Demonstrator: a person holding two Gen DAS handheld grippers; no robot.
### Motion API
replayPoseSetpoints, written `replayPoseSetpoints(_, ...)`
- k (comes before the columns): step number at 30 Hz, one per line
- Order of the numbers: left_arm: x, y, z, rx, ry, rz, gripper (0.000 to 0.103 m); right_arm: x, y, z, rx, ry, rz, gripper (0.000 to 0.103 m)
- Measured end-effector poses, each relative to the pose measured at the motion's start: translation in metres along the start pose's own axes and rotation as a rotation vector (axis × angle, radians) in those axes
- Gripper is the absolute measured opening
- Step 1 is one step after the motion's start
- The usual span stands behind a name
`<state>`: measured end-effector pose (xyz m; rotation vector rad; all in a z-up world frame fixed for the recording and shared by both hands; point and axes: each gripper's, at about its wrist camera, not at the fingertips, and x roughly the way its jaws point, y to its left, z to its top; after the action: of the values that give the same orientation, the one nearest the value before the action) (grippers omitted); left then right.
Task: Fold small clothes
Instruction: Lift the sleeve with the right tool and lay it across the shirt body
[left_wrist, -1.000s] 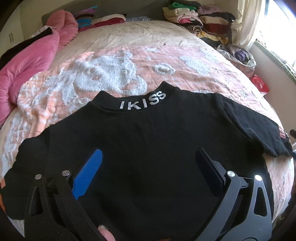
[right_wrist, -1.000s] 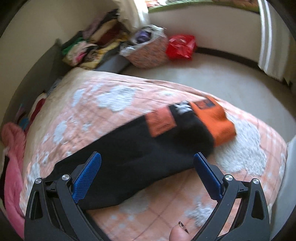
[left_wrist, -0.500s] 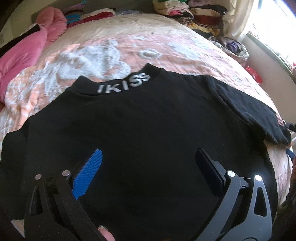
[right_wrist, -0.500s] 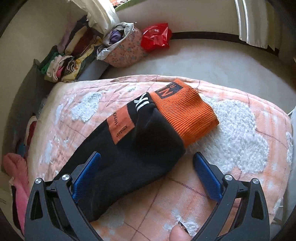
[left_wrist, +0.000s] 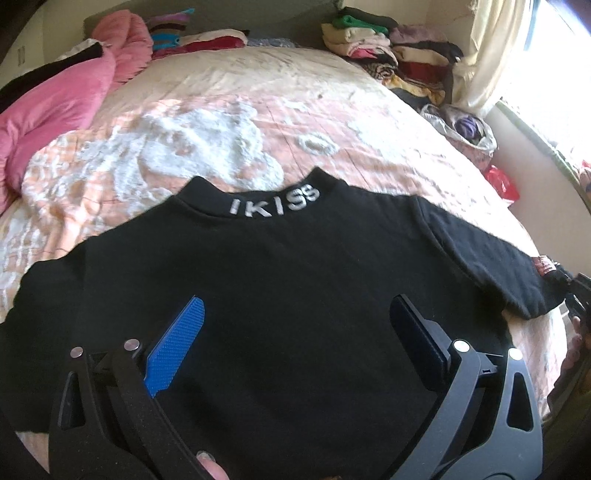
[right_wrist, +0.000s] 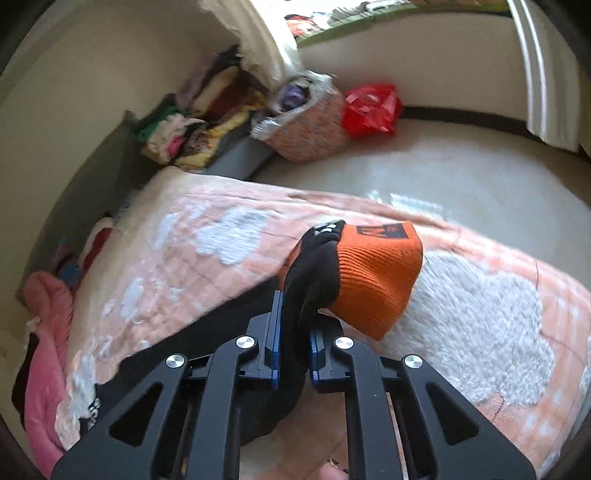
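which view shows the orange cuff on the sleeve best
The right wrist view: the orange cuff fills the centre, just beyond the right gripper shut on the sleeve. The left wrist view shows only the sleeve's end at its right edge.

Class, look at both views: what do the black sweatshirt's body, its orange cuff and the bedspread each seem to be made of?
Black sweatshirt: soft matte knit, probably cotton fleece; it shows no sheen and lies limp.
Orange cuff: ribbed knit, with fine parallel ridges, bunched where the right tongs pinch the sleeve.
Bedspread: peach quilted cloth with stitched grid lines and raised white tufted patches, possibly chenille.
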<state>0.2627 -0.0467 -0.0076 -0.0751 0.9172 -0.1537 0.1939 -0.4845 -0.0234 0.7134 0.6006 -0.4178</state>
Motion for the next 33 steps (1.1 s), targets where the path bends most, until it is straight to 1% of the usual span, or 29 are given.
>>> replayPoseSetpoints(6, -0.019, 0.008, 0.005, -0.022, -0.036, -0.008, 0.095, -0.026, 0.034, 0.004, -0.093, -0.033, 0.091, 0.01)
replayPoseSetpoints(11, -0.034, 0.007, 0.008, -0.013, -0.07, 0.034, 0.095, -0.043, 0.059, 0.003, -0.153, -0.046, 0.175, 0.01)
replayPoseSetpoints(13, -0.04, 0.006, 0.009, -0.003, -0.082, 0.034, 0.095, -0.049, 0.069, 0.001, -0.18, -0.044, 0.199, 0.009)
replayPoseSetpoints(17, -0.05, 0.01, 0.01, -0.019, -0.085, -0.004, 0.095, -0.057, 0.09, -0.006, -0.24, -0.041, 0.229, 0.009)
replayPoseSetpoints(20, -0.054, 0.015, 0.011, -0.034, -0.082, -0.015, 0.095, -0.063, 0.106, -0.013, -0.28, -0.035, 0.261, 0.009)
replayPoseSetpoints(23, -0.062, 0.023, 0.013, -0.057, -0.109, -0.025, 0.095, -0.07, 0.123, -0.021, -0.314, -0.035, 0.291, 0.009)
replayPoseSetpoints(27, -0.07, 0.033, 0.015, -0.09, -0.117, -0.081, 0.095, -0.083, 0.145, -0.032, -0.377, -0.055, 0.32, 0.009)
replayPoseSetpoints(30, -0.071, 0.038, 0.015, -0.105, -0.111, -0.083, 0.095, -0.09, 0.165, -0.043, -0.435, -0.051, 0.349, 0.009)
replayPoseSetpoints(32, -0.071, 0.048, 0.014, -0.148, -0.104, -0.103, 0.094, -0.093, 0.177, -0.05, -0.476, -0.05, 0.356, 0.009)
replayPoseSetpoints(33, -0.072, 0.056, 0.013, -0.185, -0.104, -0.106, 0.094, -0.095, 0.183, -0.054, -0.495, -0.05, 0.356, 0.009)
